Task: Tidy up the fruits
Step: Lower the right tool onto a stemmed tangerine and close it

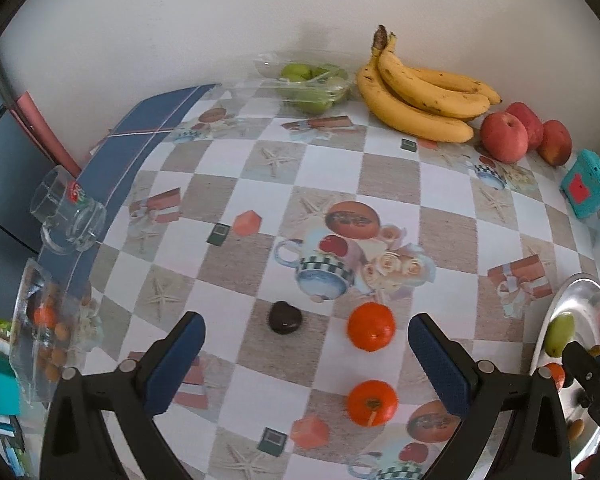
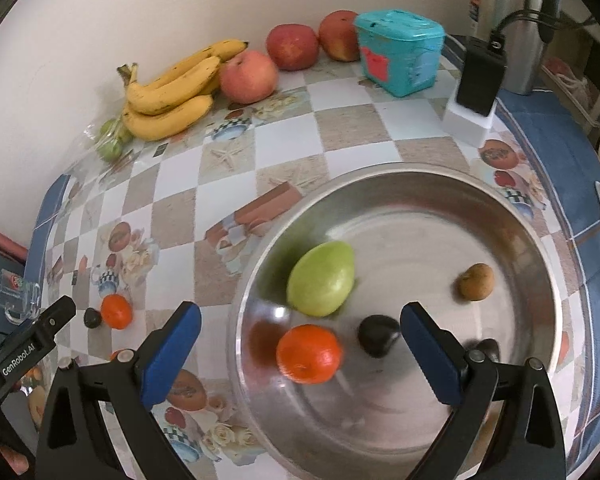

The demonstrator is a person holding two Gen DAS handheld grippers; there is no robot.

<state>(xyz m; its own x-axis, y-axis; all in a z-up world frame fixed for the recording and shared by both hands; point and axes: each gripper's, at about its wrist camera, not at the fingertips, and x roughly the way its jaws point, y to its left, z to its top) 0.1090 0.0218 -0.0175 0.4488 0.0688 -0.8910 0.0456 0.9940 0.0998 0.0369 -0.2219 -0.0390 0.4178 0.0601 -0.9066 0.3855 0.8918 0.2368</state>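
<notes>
A table (image 1: 388,184) under a checkered printed cloth is carrying two oranges (image 1: 371,326) and a dark fruit (image 1: 285,317) near the front, a steel bowl (image 2: 420,184) at right, and bananas (image 1: 416,96), apples (image 1: 504,136) and a teal box (image 1: 588,184) (all along the far wall).

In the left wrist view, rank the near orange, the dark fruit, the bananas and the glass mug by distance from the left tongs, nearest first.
1. Near orange: between the open left tongs, right of centre.
2. Dark fruit: just ahead, centre.
3. Glass mug: far left edge.
4. Bananas: back, by the wall.
</notes>
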